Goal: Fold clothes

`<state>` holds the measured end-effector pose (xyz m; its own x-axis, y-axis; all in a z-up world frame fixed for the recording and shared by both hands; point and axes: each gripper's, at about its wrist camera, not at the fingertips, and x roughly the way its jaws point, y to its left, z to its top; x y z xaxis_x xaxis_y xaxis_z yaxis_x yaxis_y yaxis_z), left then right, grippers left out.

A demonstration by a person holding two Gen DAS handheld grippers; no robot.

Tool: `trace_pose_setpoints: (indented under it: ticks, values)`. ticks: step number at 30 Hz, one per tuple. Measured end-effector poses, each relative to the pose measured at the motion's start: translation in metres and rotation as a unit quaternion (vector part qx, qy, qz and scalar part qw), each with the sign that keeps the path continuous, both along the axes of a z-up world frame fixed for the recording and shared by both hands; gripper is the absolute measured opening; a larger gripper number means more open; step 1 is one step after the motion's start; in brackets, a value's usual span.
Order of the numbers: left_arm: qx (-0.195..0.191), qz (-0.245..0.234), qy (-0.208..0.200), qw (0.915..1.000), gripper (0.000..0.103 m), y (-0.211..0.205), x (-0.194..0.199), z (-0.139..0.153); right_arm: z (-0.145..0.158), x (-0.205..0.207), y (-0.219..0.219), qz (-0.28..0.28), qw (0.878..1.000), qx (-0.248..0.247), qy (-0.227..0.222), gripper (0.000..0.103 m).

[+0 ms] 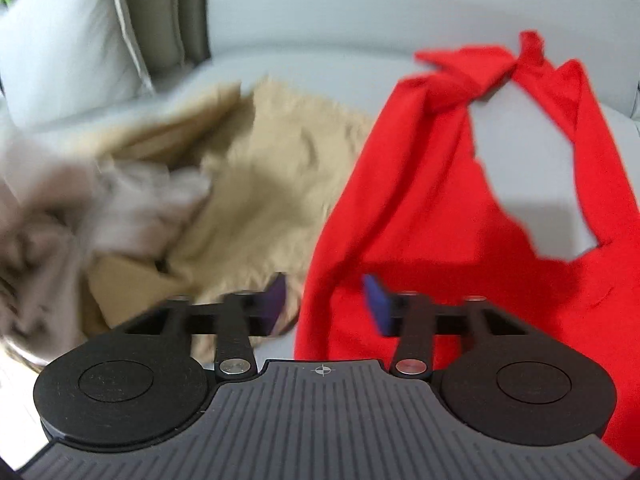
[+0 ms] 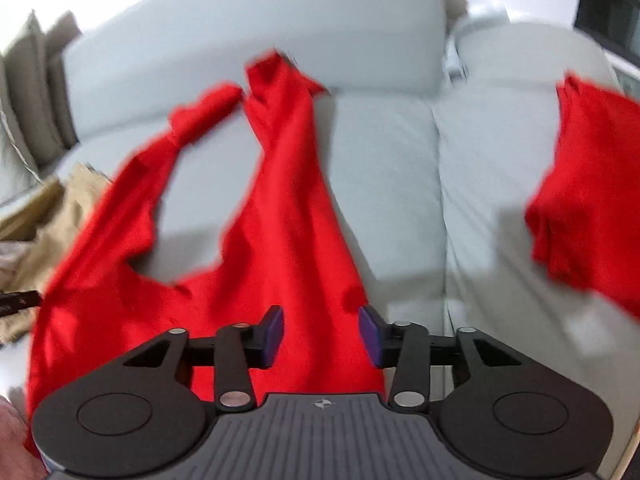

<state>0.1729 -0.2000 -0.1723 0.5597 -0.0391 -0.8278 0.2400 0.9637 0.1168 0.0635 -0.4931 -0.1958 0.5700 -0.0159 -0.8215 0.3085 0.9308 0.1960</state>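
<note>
A red sleeveless top (image 1: 420, 220) lies spread on the pale grey sofa seat (image 1: 320, 20), its straps knotted at the far end. My left gripper (image 1: 326, 302) hovers over the top's near left edge, jaws apart, the pads not pressing the cloth. In the right wrist view the same red top (image 2: 288, 208) runs away from me. My right gripper (image 2: 322, 334) stands open above its near right part, with red cloth showing between the fingers.
A tan garment (image 1: 260, 180) lies crumpled left of the red top, with a grey-brown garment (image 1: 80, 208) on its left side. A pale pillow (image 1: 60, 40) leans at the back left. Another red cloth (image 2: 588, 200) lies on the right seat cushion (image 2: 480, 168).
</note>
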Motion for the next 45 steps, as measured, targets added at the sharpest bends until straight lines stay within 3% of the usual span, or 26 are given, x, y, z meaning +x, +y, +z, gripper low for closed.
trace_pose_setpoints:
  ticks: [3,8,10,12,15,17,18,19,22,24,26,28,30,31,33,34,37,40,43,45]
  values:
    - [-0.070,-0.061,-0.025,0.9953,0.055,-0.042,0.011,0.005,0.006,0.028,-0.005,-0.001,0.999,0.000,-0.034,0.044]
    - [-0.131,-0.125,-0.058,0.9818,0.054,-0.105,0.064,-0.026,-0.002,0.120,-0.019,-0.002,0.997,-0.014,-0.079,0.049]
    - [-0.143,-0.135,-0.069,0.9780,0.053,-0.108,0.081,-0.041,-0.010,0.152,-0.027,0.000,0.997,-0.019,-0.078,0.064]
    - [-0.158,-0.136,-0.085,0.9744,0.052,-0.100,0.096,-0.061,-0.022,0.180,-0.032,-0.001,0.997,-0.026,-0.079,0.066]
    - [-0.163,-0.094,-0.039,0.9813,0.049,-0.090,0.116,-0.079,-0.039,0.210,-0.034,-0.003,0.996,-0.051,-0.080,0.066]
    - [-0.189,-0.065,-0.034,0.9793,0.049,-0.080,0.130,-0.080,-0.054,0.231,-0.033,-0.007,0.994,-0.074,-0.079,0.059]
    - [-0.193,-0.054,-0.036,0.9791,0.048,-0.076,0.135,-0.080,-0.057,0.237,-0.031,-0.010,0.994,-0.082,-0.072,0.040]
    - [-0.196,-0.044,-0.038,0.9789,0.048,-0.071,0.139,-0.080,-0.060,0.242,-0.029,-0.012,0.994,-0.091,-0.065,0.007]
    - [-0.210,-0.012,-0.033,0.9772,0.048,-0.061,0.151,-0.081,-0.054,0.248,-0.016,-0.015,0.991,-0.110,-0.075,0.006]
    - [-0.221,0.011,-0.034,0.9746,0.048,-0.050,0.158,-0.079,-0.043,0.241,0.008,0.021,0.986,-0.135,-0.096,0.006]
    - [-0.226,0.030,-0.044,0.9727,0.048,-0.040,0.162,-0.076,-0.042,0.235,0.047,0.103,0.979,-0.150,-0.095,0.006]
    - [-0.227,0.046,-0.050,0.9715,0.047,-0.034,0.165,-0.073,-0.048,0.231,0.075,0.164,0.971,-0.156,-0.079,0.008]
    - [-0.230,0.055,-0.044,0.9706,0.047,-0.030,0.168,-0.075,-0.067,0.228,0.114,0.251,0.955,-0.156,-0.031,0.011]
    - [-0.233,0.057,-0.038,0.9701,0.047,-0.028,0.169,-0.077,-0.075,0.226,0.126,0.279,0.948,-0.154,-0.010,0.024]
    - [-0.235,0.052,-0.026,0.9702,0.047,-0.030,0.170,-0.080,-0.079,0.220,0.138,0.311,0.937,-0.160,0.010,0.039]
    - [-0.234,0.046,-0.025,0.9708,0.047,-0.033,0.169,-0.080,-0.070,0.213,0.136,0.314,0.936,-0.161,-0.001,0.040]
    - [-0.229,0.029,-0.029,0.9725,0.048,-0.040,0.166,-0.077,-0.032,0.199,0.101,0.275,0.951,-0.128,-0.053,0.043]
    - [-0.226,0.014,-0.028,0.9737,0.047,-0.046,0.163,-0.079,-0.012,0.199,0.059,0.206,0.966,-0.133,-0.078,0.043]
    - [-0.221,-0.001,-0.028,0.9749,0.047,-0.053,0.160,-0.081,-0.021,0.223,-0.014,0.093,0.984,-0.138,-0.064,0.042]
    - [-0.218,-0.006,-0.031,0.9755,0.047,-0.055,0.159,-0.081,-0.031,0.234,-0.038,0.061,0.989,-0.122,-0.056,0.040]
